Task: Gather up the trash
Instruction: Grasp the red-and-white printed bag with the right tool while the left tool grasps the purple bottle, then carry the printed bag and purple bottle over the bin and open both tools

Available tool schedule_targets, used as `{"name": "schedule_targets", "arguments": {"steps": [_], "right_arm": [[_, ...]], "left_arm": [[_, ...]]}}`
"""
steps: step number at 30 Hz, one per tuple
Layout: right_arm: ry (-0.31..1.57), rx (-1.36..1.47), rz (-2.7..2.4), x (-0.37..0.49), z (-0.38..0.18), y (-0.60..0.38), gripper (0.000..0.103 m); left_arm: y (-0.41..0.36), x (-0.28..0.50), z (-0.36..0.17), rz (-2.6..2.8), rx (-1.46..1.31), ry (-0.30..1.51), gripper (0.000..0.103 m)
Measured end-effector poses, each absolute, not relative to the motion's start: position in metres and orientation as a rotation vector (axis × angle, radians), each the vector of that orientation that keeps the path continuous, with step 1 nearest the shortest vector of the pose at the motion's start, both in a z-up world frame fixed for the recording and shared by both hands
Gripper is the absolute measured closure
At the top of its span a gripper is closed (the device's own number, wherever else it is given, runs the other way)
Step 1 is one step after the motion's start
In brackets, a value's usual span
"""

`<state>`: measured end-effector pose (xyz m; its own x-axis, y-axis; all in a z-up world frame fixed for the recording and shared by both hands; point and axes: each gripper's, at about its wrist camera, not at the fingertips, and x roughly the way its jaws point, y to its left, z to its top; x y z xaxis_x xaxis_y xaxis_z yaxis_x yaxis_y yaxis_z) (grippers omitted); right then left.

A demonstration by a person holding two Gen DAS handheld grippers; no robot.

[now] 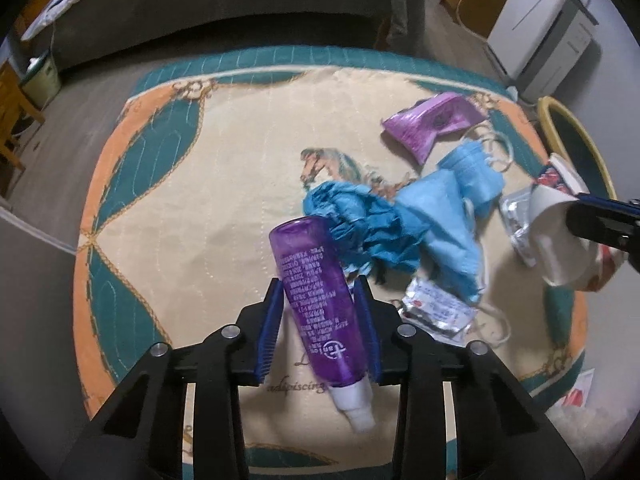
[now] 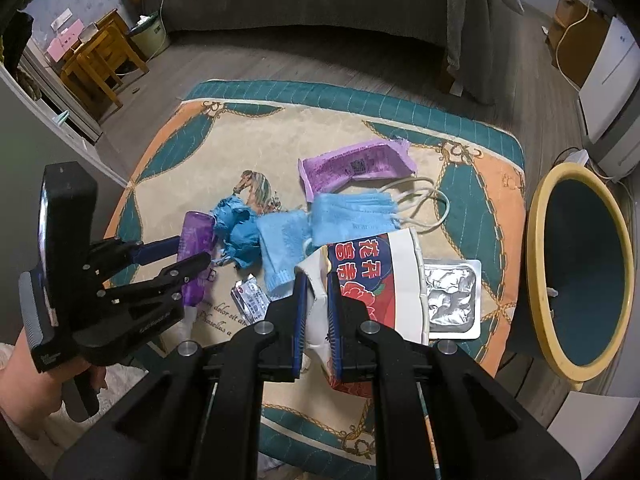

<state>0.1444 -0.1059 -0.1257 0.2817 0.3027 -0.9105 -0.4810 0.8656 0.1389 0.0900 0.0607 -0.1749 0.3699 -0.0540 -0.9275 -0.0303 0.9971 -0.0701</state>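
Observation:
A purple plastic bottle (image 1: 316, 292) with a white cap lies on the patterned rug (image 1: 200, 200). My left gripper (image 1: 319, 286) straddles its middle, and both blue pads touch its sides. From the right wrist view the same bottle (image 2: 196, 236) sits between the left gripper's (image 2: 192, 249) fingers. My right gripper (image 2: 318, 280) is shut on the wall of a crushed paper cup (image 2: 372, 272) printed red and blue, held above the rug. In the left wrist view that cup (image 1: 560, 248) hangs at the right edge from the right gripper (image 1: 576, 220).
Crumpled blue paper (image 1: 360, 220), blue face masks (image 1: 440, 216), a purple wrapper (image 1: 428, 120), a foil blister pack (image 2: 452, 300) and a small sachet (image 1: 436, 308) lie on the rug. A yellow-rimmed bin (image 2: 536, 240) stands off its right edge. A dark sofa sits behind.

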Motion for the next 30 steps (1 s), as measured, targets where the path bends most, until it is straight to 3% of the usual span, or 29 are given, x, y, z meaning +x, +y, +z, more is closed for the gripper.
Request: {"name": "schedule_targets", "arguments": {"steps": [23, 30], "right_arm": [[0.953, -0.125, 0.429, 0.162, -0.066, -0.124, 0.093], [0.901, -0.130, 0.365, 0.171, -0.050, -0.134, 0.093]], "left_arm": [[0.030, 0.086, -0.038, -0.103, 0.114, 0.722, 0.070], [0.026, 0.086, -0.021, -0.132, 0.110, 0.672, 0.070]]}}
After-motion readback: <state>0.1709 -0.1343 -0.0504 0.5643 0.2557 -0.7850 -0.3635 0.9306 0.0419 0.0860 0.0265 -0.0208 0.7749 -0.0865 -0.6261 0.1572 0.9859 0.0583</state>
